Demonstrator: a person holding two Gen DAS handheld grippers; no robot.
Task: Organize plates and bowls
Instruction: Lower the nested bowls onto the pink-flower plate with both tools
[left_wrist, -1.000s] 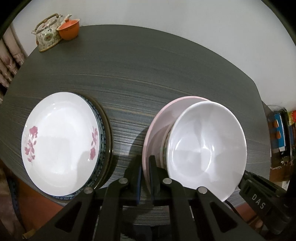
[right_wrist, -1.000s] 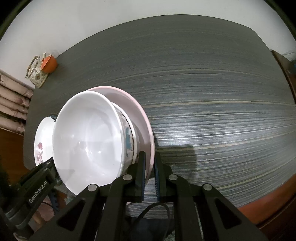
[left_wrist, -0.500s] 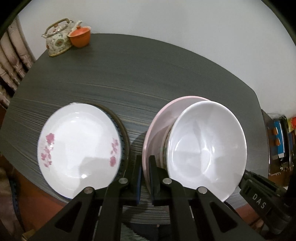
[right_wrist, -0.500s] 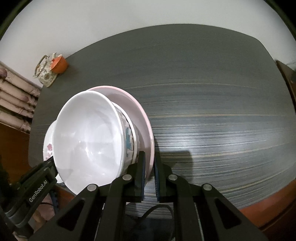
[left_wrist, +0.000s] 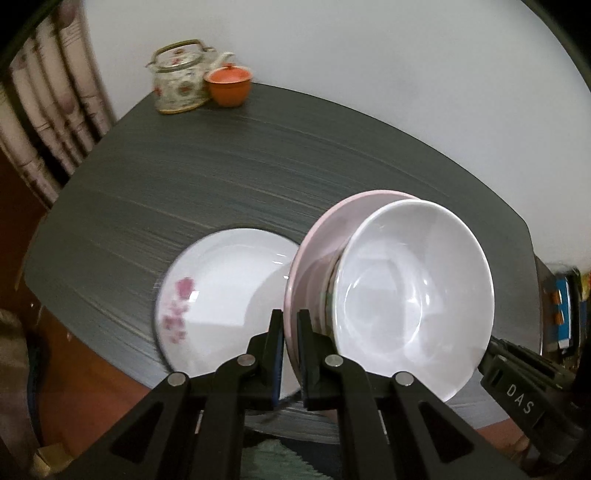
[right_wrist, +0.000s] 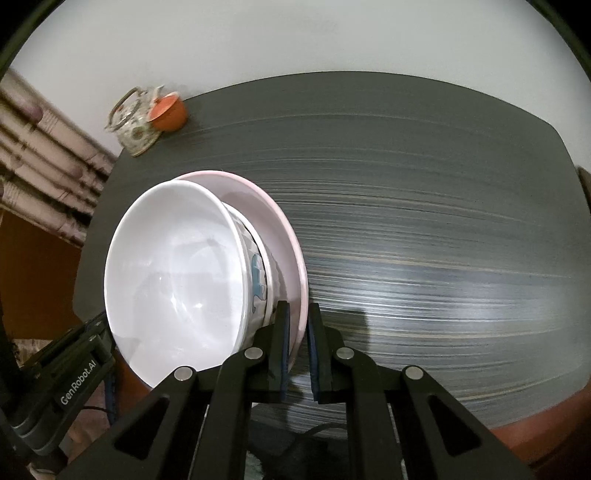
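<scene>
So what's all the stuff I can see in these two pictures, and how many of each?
Pink plate: one, pale pink, carried on edge, gripped at its rim by both claws.
Bowls: two nested on the pink plate; white bowl in front, patterned bowl behind it.
Flowered plate: one, white with pink flowers, flat on the table's near left.
Teapot: one, floral, far left corner.
Orange cup: one, beside the teapot.
Table: one, dark grey.
Curtain: pale, left.
Left claw: black, shut on the plate.
Right claw: black, likewise.
</scene>
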